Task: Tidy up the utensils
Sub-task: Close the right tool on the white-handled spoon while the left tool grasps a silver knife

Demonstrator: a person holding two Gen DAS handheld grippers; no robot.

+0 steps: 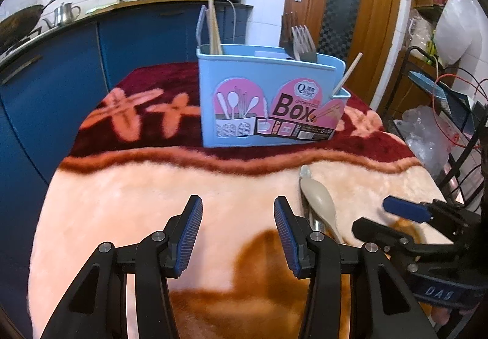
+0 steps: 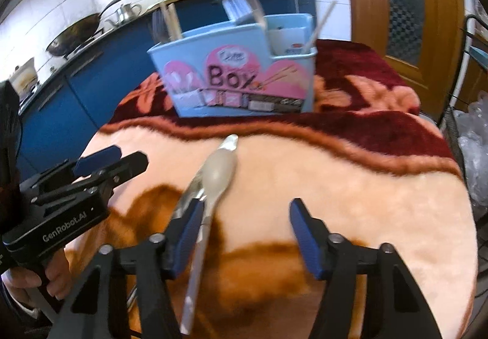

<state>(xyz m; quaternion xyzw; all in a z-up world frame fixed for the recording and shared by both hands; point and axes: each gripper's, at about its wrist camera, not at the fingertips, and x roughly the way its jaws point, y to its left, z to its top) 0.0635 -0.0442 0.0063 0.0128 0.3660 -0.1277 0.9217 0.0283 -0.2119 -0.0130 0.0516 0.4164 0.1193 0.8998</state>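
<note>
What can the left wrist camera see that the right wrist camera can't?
Only the left wrist view shows the forks clearly, standing in the box, and the left gripper up close, open over bare blanket.

Only the right wrist view shows the person's hand holding the left gripper, and the spoons' long handles running beside the right gripper's left finger.

Both show the blue utensil box, the beige spoon lying on a metal one, the chopsticks in the box, and the fluffy blanket.

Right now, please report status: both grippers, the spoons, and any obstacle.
Left gripper open, empty. Right gripper open, beside beige spoon, over metal spoon on blanket. Path to blue box clear.
</note>
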